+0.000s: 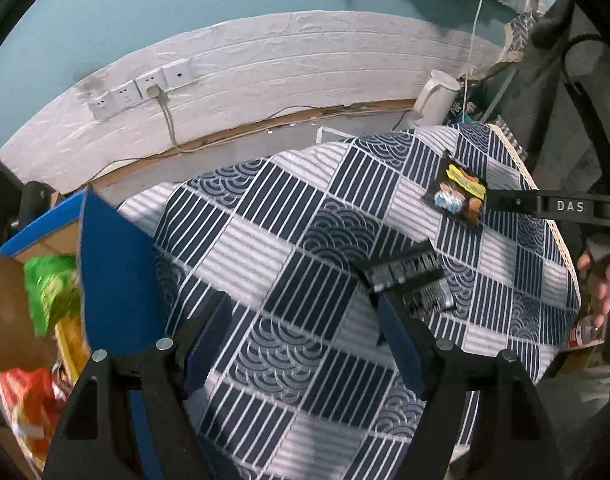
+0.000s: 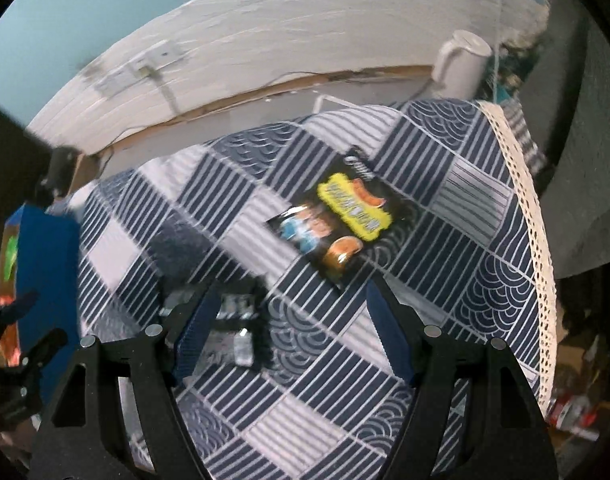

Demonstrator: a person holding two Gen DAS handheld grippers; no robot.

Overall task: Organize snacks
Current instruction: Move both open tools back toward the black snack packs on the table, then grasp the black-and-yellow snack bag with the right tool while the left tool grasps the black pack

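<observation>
A navy-and-white patchwork tablecloth (image 1: 289, 264) covers the table, below a white brick-pattern wall (image 1: 265, 68). Both the left gripper (image 1: 305, 340) and right gripper (image 2: 289, 320) hang wide apart, empty, above a black snack packet (image 2: 337, 220).

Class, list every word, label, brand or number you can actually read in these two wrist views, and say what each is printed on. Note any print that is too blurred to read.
"DAS": white letters on the black body of the right gripper, left wrist view.
Yellow panel on the black snack packet: print there, too blurred to read.
Small dark packet on the checked tablecloth: markings unreadable.
Green bag and orange bag in the cardboard box: nothing legible.
</observation>
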